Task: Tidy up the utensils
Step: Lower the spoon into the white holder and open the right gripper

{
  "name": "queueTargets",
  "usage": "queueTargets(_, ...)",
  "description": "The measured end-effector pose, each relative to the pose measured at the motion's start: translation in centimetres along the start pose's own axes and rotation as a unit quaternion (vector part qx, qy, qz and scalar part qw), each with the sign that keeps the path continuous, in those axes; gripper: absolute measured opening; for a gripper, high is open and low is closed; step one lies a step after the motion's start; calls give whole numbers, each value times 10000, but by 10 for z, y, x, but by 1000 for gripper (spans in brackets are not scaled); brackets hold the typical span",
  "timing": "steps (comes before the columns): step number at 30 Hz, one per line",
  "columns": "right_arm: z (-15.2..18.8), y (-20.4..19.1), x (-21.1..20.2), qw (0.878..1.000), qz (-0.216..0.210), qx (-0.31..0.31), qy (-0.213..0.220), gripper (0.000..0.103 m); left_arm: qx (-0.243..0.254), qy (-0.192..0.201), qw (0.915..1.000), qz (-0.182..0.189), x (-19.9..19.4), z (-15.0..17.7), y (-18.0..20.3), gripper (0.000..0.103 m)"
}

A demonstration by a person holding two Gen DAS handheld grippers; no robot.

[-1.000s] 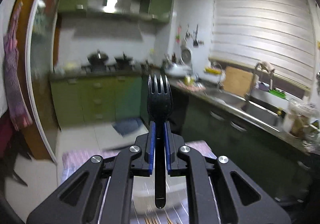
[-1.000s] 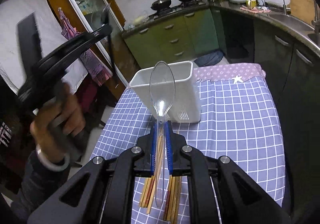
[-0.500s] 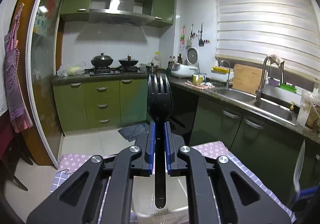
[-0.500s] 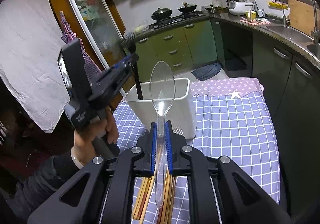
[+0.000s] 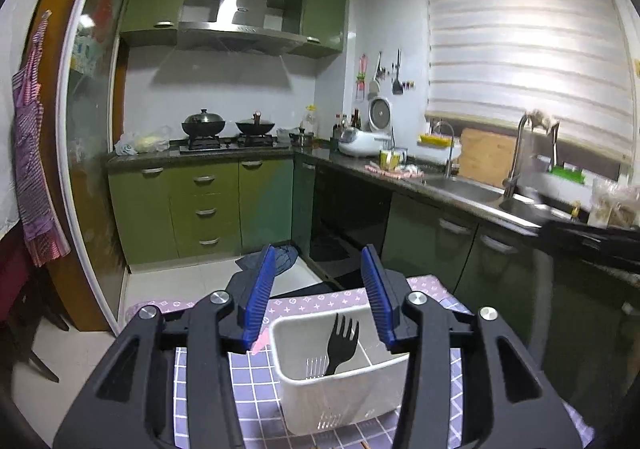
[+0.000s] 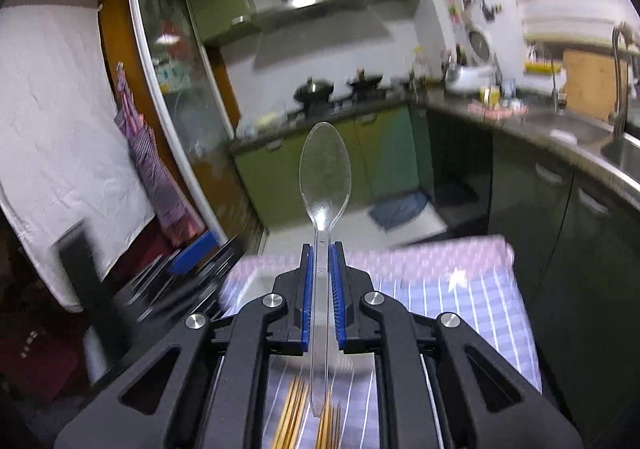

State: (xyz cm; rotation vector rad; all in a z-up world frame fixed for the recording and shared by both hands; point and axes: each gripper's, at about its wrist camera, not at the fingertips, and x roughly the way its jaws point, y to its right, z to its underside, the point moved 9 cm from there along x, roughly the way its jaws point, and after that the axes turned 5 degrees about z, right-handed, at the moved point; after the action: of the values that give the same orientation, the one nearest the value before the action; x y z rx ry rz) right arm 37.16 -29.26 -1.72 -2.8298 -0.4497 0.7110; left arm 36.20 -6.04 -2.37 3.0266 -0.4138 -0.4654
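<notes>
Two utensils matter at this moment: a black plastic fork (image 5: 340,345) stands tines-up inside the white rectangular plastic caddy (image 5: 296,381), leaning toward its far wall, and a clear plastic spoon (image 6: 325,185) is clamped by its handle between the blue pads of the right gripper (image 6: 322,289), bowl pointing up toward 12 o'clock. The left gripper (image 5: 320,297) hangs above the caddy with its fingers spread wide and nothing between them, so the fork looks delivered and the step in hand is judged to be bringing the spoon to the same container. In the right wrist view the caddy is mostly hidden behind the closed fingers, with only a blurred pale rim showing at about 9 o'clock from the fingertips, on the blue-and-white checked tablecloth (image 6: 460,309); wooden chopsticks (image 6: 292,409) lie on the cloth below, at 6 o'clock. To do this well, the left gripper, blurred at 9 o'clock in the right view, should move out of the way first so the two tools do not collide. The spoon should then travel upright over the opening, handle tip first, and be let go only once the tip is below the rim, beside the fork rather than on top of it. Clear plastic is light and slippery, so a slow, low release seems wise.
</notes>
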Motion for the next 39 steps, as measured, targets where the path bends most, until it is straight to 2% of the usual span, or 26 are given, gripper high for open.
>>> queueTargets(4, -31, -5, 18, 9990, 109, 15, 437, 10, 9, 83, 10000, -51, -43, -8, -2, 46)
queueTargets(6, -44, -7, 32, 9970, 288, -90, 714, 10, 123, 98, 9998, -100, -65, -5, -2, 50)
queueTargets(8, -49, -7, 46, 9954, 451, -198, 817, 10, 211, 48, 9997, -66, -83, 2, 0, 50)
queueTargets(15, -24, -5, 99, 9979, 459, -296, 344, 10, 209, -357, 9991, 10, -106, 23, -4, 50)
queueTargets(23, 31, 4, 86, 9964, 556, -640, 80, 11, 84, -717, 9974, 71, -93, 38, -9, 50)
queueTargets(27, 51, 7, 85, 9941, 651, -858, -93, 11, -37, -1102, 9938, 117, -86, 55, -5, 50)
queueTargets(28, 56, 7, 85, 9938, 652, -887, -144, 12, -28, -1173, 9930, 104, -85, 58, -4, 50)
queueTargets(29, 59, 7, 85, 9938, 652, -884, -176, 21, 0, -1245, 9922, 77, -85, 62, -3, 50)
queueTargets(30, 61, 7, 84, 9939, 651, -870, -164, 35, 35, -1320, 9912, 51, -85, 65, -2, 50)
queueTargets(32, 63, 5, 82, 9940, 604, -899, -145, 45, 81, -1437, 9896, 14, -86, 73, -1, 50)
queueTargets(39, 63, 8, 55, 9945, 668, -802, -40, 45, -95, -2124, 9771, -47, -80, 100, -4, 50)
